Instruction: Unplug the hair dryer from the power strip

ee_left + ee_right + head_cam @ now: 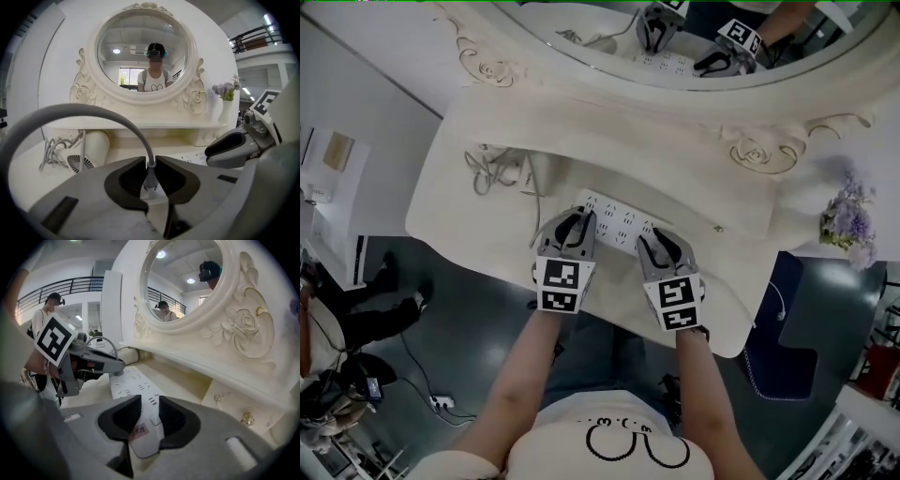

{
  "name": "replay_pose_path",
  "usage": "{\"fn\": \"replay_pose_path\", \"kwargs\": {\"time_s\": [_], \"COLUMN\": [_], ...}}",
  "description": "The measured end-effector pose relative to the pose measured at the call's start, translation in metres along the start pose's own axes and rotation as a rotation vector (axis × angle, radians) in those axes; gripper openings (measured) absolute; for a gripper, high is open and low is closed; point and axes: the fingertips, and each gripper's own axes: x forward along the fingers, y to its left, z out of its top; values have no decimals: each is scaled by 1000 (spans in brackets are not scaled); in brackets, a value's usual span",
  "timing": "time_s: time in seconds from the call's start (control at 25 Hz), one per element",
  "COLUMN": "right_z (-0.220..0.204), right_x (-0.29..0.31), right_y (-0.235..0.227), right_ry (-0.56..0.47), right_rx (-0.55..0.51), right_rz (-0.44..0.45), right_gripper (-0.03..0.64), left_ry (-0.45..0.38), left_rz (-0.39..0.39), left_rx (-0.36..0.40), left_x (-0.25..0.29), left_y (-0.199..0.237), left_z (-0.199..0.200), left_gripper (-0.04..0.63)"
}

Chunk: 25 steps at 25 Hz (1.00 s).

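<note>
A white power strip [619,221] lies on the cream vanity table [478,211], below the mirror. My left gripper [578,221] is at the strip's left end. In the left gripper view this gripper [150,176] is shut on the grey plug [150,182], whose grey cord [93,110] arcs up and away to the left. The white hair dryer [88,150] lies on its side at the back left beside its bundled cord [487,169]. My right gripper [146,416] straddles the strip's [133,380] right end, with its pads against the strip's sides.
A round carved mirror [144,51] stands behind the table. A vase of purple flowers [848,221] is at the far right. A raised shelf with a small drawer knob [247,418] runs behind the strip. The table's front edge is just under my grippers. People stand in the room at left.
</note>
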Motion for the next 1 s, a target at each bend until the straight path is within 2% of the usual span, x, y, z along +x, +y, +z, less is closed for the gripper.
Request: {"fn": "replay_pose_path", "kwargs": {"time_s": [0.12, 0.28, 0.32, 0.36, 0.4, 0.52, 0.6, 0.68, 0.72, 0.8, 1.0], "right_z": [0, -1, -1, -1, -1, -1, 0, -1, -1, 0, -1], "right_x": [1, 0, 0, 0, 0, 0, 0, 0, 0, 0, 0], "right_y": [0, 0, 0, 0, 0, 0, 1, 2, 2, 5, 5], "right_ry": [4, 3, -3, -8, -8, 10, 21, 32, 37, 37, 21], "right_rx": [3, -2, -3, -4, -5, -2, 2, 0, -4, -13, -22], "right_rz": [-5, -6, -6, -6, -5, -4, -8, -16, -20, -25, -22], "right_gripper": [115, 115, 116, 115, 115, 115, 114, 107, 103, 90, 89], "left_ry": [-1, -30, -33, -30, -21, 19, 40, 52, 52, 40, 1], "left_rz": [-11, -26, -22, -14, -4, 27, 47, 50, 45, 28, -35], "left_rx": [-55, -243, -267, -255, -210, -10, 96, 140, 137, 64, -270], "left_x": [0, -2, -2, -2, -2, -1, -3, -3, -3, -4, -7], "left_y": [-2, 3, 4, 4, 3, -1, -2, -4, -5, -2, 2], "left_z": [3, 5, 6, 6, 6, 4, 2, 0, 0, 2, 7], "left_gripper": [57, 62, 64, 64, 60, 49, 48, 48, 49, 48, 54]}}
